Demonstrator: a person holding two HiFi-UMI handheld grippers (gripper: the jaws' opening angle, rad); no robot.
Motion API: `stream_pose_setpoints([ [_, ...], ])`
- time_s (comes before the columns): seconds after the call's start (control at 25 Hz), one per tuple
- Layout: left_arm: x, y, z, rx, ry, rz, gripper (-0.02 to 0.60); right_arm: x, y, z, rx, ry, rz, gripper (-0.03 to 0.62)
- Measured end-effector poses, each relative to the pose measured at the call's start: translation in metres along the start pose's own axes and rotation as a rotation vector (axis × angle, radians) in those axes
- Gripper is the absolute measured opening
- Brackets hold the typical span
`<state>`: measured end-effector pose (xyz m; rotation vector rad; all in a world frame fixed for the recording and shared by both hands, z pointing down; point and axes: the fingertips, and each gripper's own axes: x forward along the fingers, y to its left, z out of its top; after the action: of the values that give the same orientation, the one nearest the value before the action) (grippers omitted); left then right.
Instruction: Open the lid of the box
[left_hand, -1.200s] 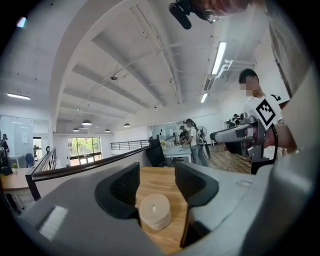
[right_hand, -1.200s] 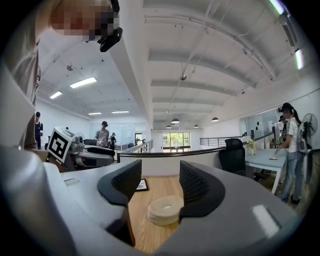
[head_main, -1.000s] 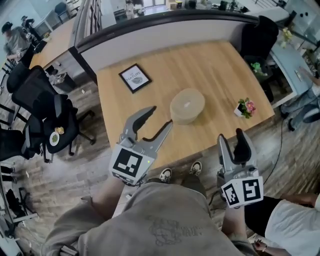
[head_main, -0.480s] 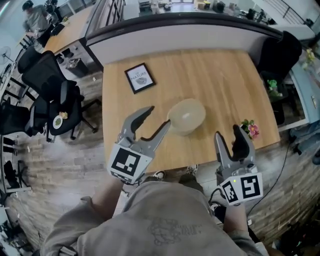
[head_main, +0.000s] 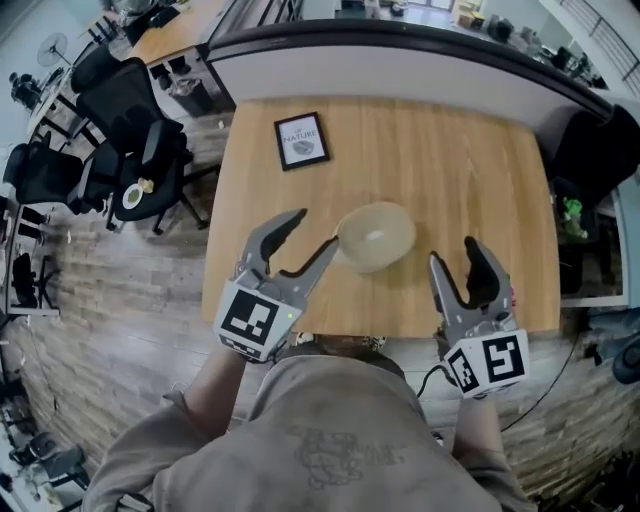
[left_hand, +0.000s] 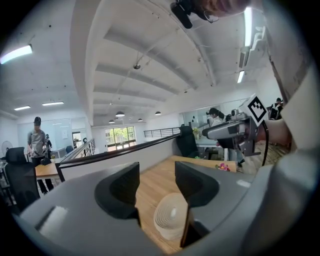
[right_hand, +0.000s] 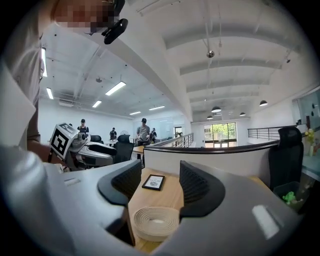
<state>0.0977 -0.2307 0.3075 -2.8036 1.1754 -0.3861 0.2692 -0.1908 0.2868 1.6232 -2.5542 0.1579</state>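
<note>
A round beige ribbed box (head_main: 375, 236) with its lid on sits on the wooden table (head_main: 460, 160), toward the near edge. My left gripper (head_main: 315, 232) hovers just left of it, open, its right fingertip close beside the box's rim. In the left gripper view the box (left_hand: 171, 216) lies low, ahead of the empty jaws of the left gripper (left_hand: 156, 175). The right gripper (head_main: 457, 255) is open and empty to the right of the box, over the table's front edge. The right gripper view has the box (right_hand: 152, 222) below the jaws of the right gripper (right_hand: 160, 180).
A black-framed picture (head_main: 302, 140) lies flat at the table's far left. A dark-topped partition wall (head_main: 400, 45) bounds the far side. Black office chairs (head_main: 130, 165) stand on the floor to the left, another dark chair (head_main: 600, 150) to the right. People stand far off (right_hand: 143, 131).
The person has stepped toward the table. Both grippers now reach over its near edge, and the box lies close to the left gripper's tip. The jaws' spread is unchanged.
</note>
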Motion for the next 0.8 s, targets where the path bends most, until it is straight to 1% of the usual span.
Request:
stream_pose_setpoints([
  [0.16, 0.003, -0.001, -0.016, 0.006, 0.036, -0.001, 0.227, 0.013, 0.004, -0.016, -0.03, 0.066, 0.078, 0.224],
  [0.24, 0.009, -0.003, -0.027, 0.014, 0.065, -0.021, 0.23, 0.021, 0.008, -0.027, -0.044, 0.106, 0.119, 0.224],
  [0.32, 0.014, -0.005, -0.043, 0.027, 0.103, -0.049, 0.264, 0.031, 0.012, -0.038, -0.057, 0.146, 0.154, 0.224],
  [0.4, 0.019, -0.005, -0.061, 0.031, 0.139, -0.073, 0.264, 0.042, 0.017, -0.05, -0.069, 0.181, 0.179, 0.224],
  [0.52, 0.026, -0.005, -0.093, 0.025, 0.197, -0.105, 0.267, 0.059, 0.023, -0.073, -0.078, 0.231, 0.204, 0.224],
  [0.72, 0.036, -0.007, -0.149, -0.006, 0.287, -0.15, 0.27, 0.082, 0.029, -0.115, -0.07, 0.323, 0.22, 0.224],
  [0.76, 0.039, -0.008, -0.161, -0.01, 0.31, -0.16, 0.275, 0.085, 0.03, -0.125, -0.066, 0.342, 0.224, 0.224],
  [0.8, 0.041, -0.009, -0.173, -0.015, 0.334, -0.17, 0.298, 0.089, 0.031, -0.134, -0.062, 0.361, 0.228, 0.224],
])
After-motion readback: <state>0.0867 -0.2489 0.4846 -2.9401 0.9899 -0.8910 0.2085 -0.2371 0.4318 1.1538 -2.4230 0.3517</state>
